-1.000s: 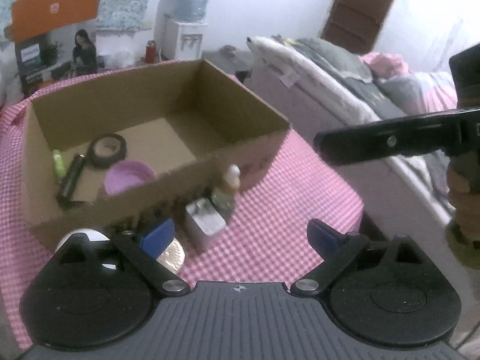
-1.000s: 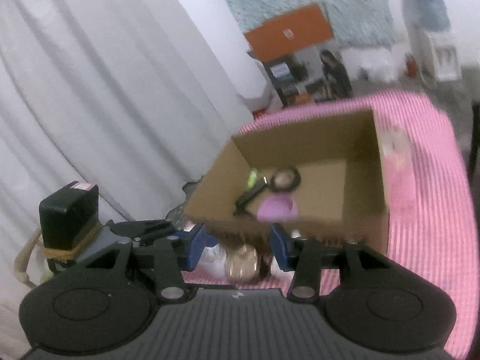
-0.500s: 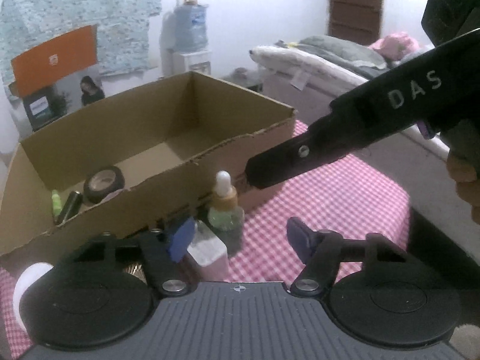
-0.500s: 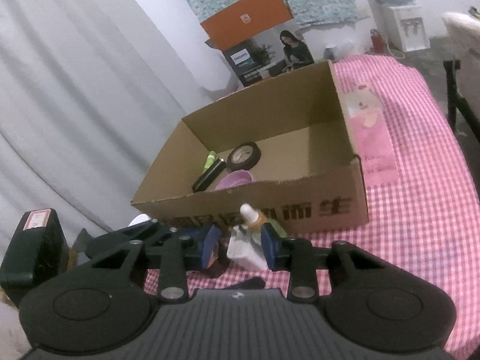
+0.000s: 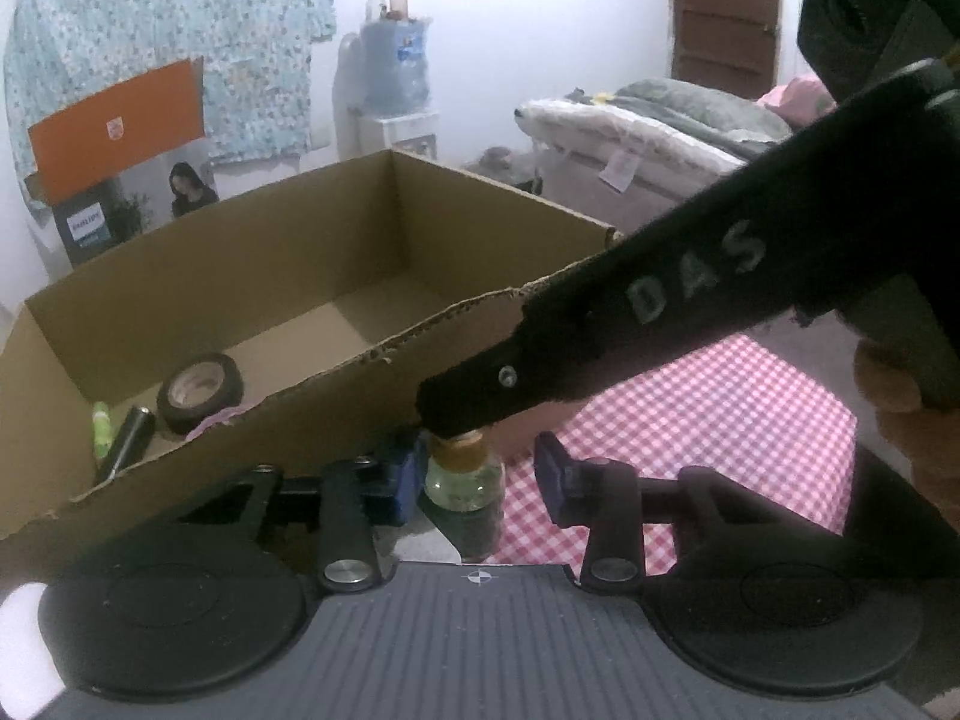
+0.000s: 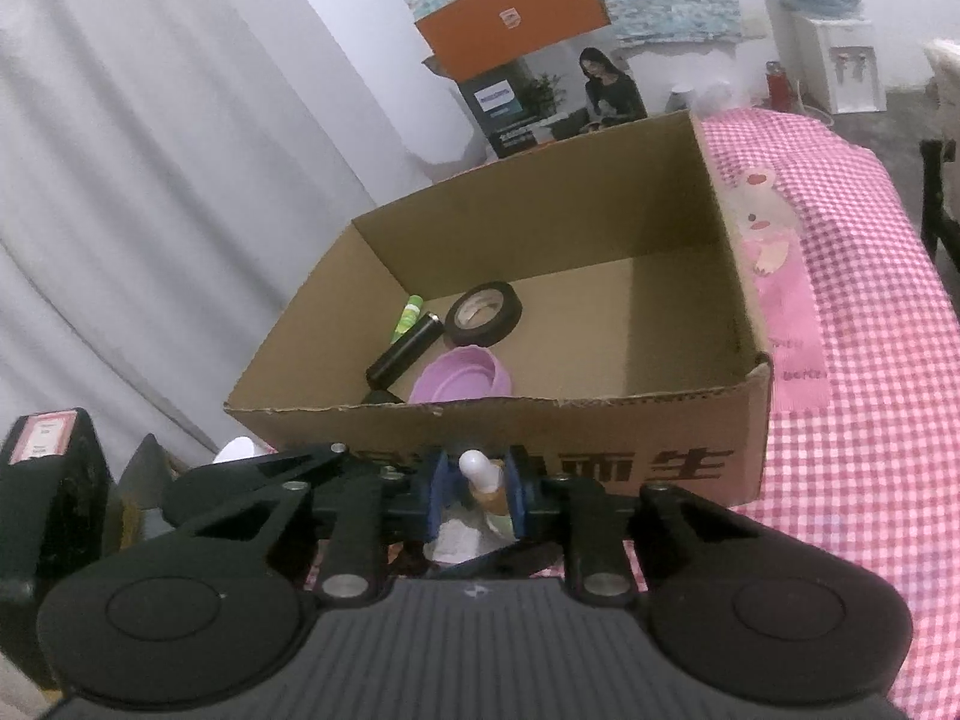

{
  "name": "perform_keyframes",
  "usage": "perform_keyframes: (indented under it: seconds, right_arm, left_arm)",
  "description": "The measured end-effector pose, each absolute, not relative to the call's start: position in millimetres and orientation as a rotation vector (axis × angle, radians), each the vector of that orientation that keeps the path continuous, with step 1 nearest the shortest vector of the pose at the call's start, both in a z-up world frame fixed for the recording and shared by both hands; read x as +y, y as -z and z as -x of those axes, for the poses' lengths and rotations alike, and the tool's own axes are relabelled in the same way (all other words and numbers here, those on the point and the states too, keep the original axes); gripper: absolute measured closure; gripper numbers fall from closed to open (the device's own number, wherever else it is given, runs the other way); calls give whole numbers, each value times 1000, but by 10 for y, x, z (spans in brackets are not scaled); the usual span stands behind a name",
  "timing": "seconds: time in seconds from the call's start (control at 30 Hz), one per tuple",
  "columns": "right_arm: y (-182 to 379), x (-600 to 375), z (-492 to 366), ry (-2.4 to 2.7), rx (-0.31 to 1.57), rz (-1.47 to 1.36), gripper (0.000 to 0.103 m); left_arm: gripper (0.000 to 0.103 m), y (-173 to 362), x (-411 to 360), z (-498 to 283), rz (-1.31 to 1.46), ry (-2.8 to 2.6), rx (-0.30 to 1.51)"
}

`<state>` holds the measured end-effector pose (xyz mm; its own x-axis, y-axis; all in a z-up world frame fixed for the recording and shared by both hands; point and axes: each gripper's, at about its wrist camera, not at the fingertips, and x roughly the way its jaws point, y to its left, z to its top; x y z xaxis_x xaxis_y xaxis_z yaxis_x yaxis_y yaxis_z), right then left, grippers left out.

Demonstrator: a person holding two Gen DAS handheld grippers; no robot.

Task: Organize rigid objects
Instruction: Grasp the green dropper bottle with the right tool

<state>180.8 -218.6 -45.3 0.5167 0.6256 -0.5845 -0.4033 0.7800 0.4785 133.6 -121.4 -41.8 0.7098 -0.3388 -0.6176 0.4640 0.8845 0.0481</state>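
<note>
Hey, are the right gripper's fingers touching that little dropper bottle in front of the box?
Touching. The right wrist view shows the right gripper with both blue pads pressed against the dropper bottle, no gap on either side.

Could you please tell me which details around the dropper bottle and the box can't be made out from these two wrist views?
- Dropper bottle: the right gripper hides its body in the right wrist view, so contact is uncertain; in the left wrist view it covers the cap.
- White object: only a patch shows under the fingers.
- Purple lid: the cardboard box wall hides most of it in the left wrist view.
</note>
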Motion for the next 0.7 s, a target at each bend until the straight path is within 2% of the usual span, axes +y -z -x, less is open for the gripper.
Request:
perform_keyframes:
  seconds: [0.17,0.7]
  right_arm:
    - [472,-2190,-1815,-625,799,-289,89]
    - [458,-2448,-1671,-571,794,-294,87]
  left_arm:
    - [70,427,-1224,-1335,-187,458,637]
    - [67,466,-1423,-1273,-202,532,628]
